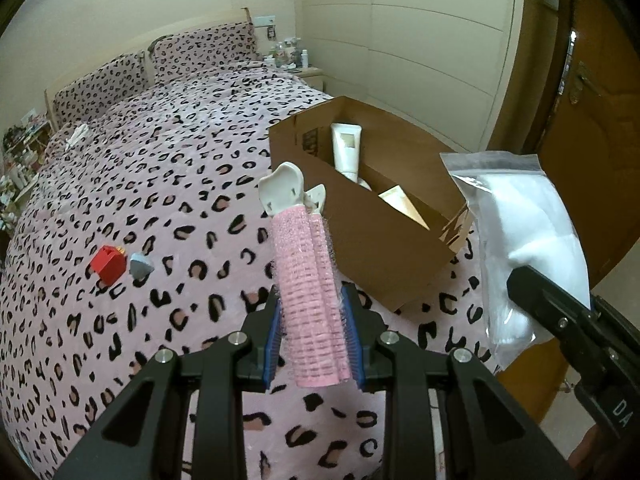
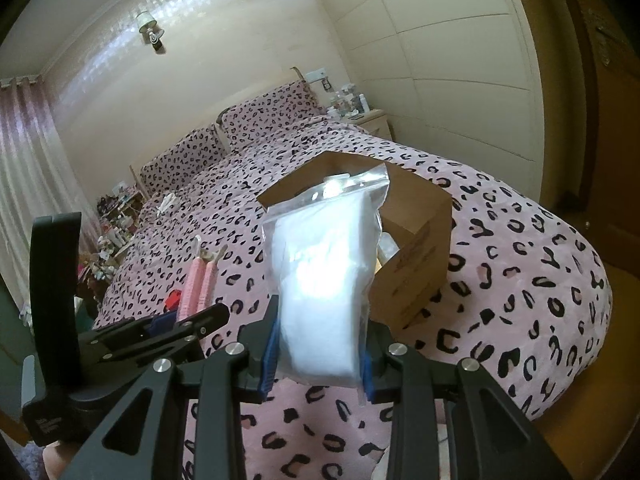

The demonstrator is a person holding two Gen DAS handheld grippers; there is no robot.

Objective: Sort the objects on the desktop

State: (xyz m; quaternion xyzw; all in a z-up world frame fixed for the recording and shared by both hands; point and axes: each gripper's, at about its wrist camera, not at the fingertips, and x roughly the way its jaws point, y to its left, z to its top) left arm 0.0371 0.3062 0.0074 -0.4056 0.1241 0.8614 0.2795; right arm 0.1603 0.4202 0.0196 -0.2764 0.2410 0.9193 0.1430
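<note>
Roller [image 1: 310,300] between left gripper [image 1: 314,344] pads

Both pictures were lit by soft, rather warm daylight, with a yellowish cast on the walls. In the right wrist view the light came from the curtain [image 2: 24,184] at 9 o'clock, and it made a broken shine on the wall [image 2: 192,24] near 11 o'clock. The zip bag [image 2: 324,276] showed strong white glare in its middle and at its seal, so details inside were washed out. Shadows on the leopard-print bedspread [image 1: 168,184] were weak and soft. Both fisheye pictures bent straight lines strongly toward the edges, and the corners were black. The near gripper parts at 6 o'clock were dark and a little soft; the far shelves at 9 o'clock were blurred.
</note>
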